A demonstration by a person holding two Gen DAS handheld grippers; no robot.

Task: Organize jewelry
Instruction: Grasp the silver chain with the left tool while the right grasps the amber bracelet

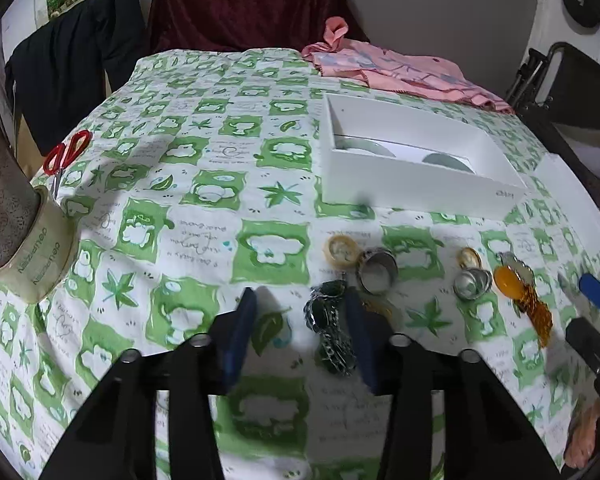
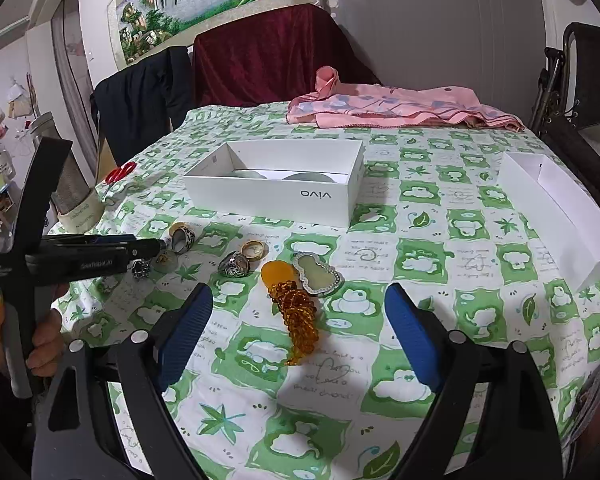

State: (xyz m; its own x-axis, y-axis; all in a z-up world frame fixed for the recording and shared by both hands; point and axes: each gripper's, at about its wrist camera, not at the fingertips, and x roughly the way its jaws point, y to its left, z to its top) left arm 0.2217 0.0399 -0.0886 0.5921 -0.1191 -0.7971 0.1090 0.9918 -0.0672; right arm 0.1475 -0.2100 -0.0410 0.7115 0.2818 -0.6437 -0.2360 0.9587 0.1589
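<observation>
Left gripper [image 1: 300, 332]: jaws apart, dark chain bracelet [image 1: 330, 332] between them beside the right pad; contact unclear.
Bracelet axis: runs away from the camera.
Right gripper [image 2: 300, 332]: wide open around the amber bead string [image 2: 298, 320], not touching.
Beyond: silver rings [image 1: 376, 270], gold ring [image 2: 254, 249], gourd pendant [image 2: 318, 274].
Far: open white box [image 2: 276, 196]; bare tablecloth [image 1: 180, 184] to its left.

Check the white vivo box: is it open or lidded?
Open. The white vivo box has no lid on it, and both views look straight into it, showing two pale round items on its floor.
</observation>
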